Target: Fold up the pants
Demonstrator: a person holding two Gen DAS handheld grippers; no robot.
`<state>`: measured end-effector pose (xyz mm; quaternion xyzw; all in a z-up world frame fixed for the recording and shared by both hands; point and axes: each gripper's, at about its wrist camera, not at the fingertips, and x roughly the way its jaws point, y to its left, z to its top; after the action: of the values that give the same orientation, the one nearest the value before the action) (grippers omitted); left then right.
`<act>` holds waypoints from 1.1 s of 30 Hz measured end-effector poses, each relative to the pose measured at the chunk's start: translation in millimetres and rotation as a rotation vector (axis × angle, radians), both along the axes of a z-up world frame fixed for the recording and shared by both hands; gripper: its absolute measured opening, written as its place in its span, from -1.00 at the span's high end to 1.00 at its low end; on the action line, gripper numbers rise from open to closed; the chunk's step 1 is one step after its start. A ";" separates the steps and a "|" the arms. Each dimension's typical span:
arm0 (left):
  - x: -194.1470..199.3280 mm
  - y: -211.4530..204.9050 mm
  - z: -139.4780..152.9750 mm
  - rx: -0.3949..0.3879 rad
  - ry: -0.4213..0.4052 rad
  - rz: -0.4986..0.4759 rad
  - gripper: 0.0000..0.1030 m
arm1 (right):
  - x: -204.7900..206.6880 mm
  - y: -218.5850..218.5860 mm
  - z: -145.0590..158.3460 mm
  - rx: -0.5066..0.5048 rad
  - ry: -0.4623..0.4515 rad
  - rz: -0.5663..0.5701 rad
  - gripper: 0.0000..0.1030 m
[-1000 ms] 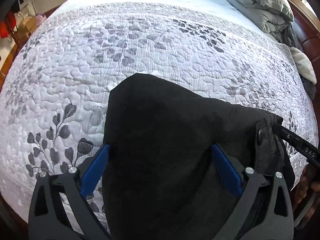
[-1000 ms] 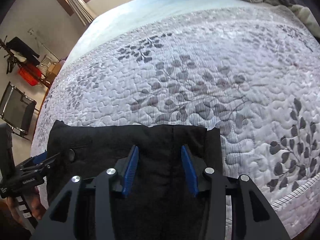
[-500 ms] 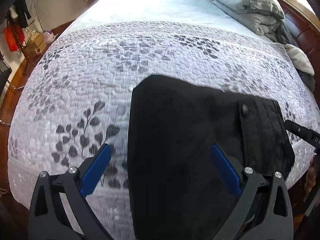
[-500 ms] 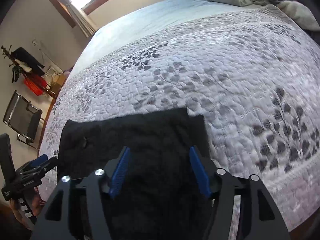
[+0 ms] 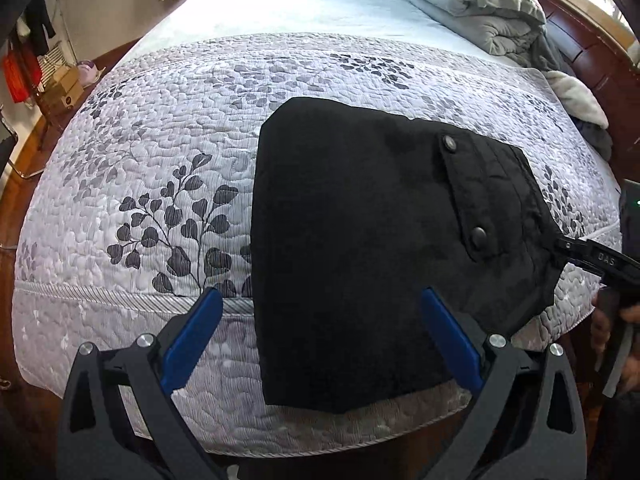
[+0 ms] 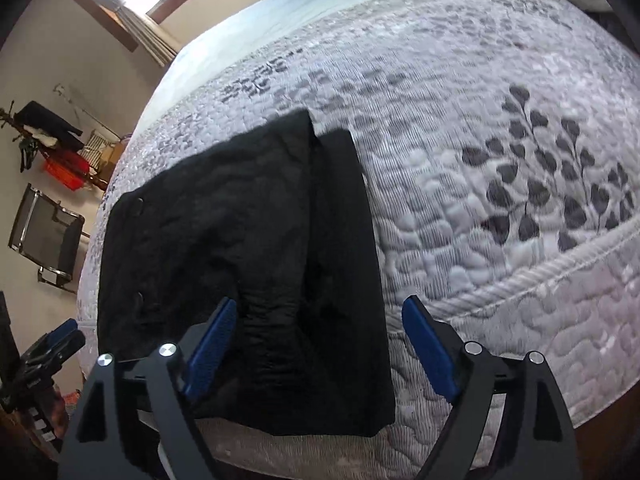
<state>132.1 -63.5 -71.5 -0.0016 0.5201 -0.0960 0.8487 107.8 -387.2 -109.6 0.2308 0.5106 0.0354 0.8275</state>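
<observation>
The black pants (image 5: 360,232) lie folded into a compact bundle on the bed's near edge, a buttoned pocket flap on top at the right. They also show in the right wrist view (image 6: 248,264). My left gripper (image 5: 320,332) is open and empty, drawn back above the pants' near end. My right gripper (image 6: 320,344) is open and empty, held above the near edge of the pants. In the left wrist view the right gripper's tip (image 5: 592,258) sits at the pants' right edge. The left gripper (image 6: 52,344) shows at the lower left of the right wrist view.
The bed has a white quilt with a grey leaf pattern (image 5: 168,216). Grey bedding and pillows (image 5: 480,12) are piled at the head by a wooden headboard (image 5: 592,48). A folding chair (image 6: 44,240) and a clothes rack (image 6: 48,136) stand by the wall.
Both grippers have pulled back from the pants. The right gripper's jaws have opened wider. The pants now lie flat and still on the quilt.
</observation>
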 end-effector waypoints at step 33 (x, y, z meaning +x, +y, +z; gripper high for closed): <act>25.4 -7.9 -37.2 -0.019 0.043 -0.078 -0.92 | 17.7 12.9 -35.0 0.145 0.038 0.040 -0.90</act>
<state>157.6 -71.5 -108.7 0.0087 0.5369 -0.1340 0.8329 125.5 -374.3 -144.7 0.2806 0.5269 0.0842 0.7978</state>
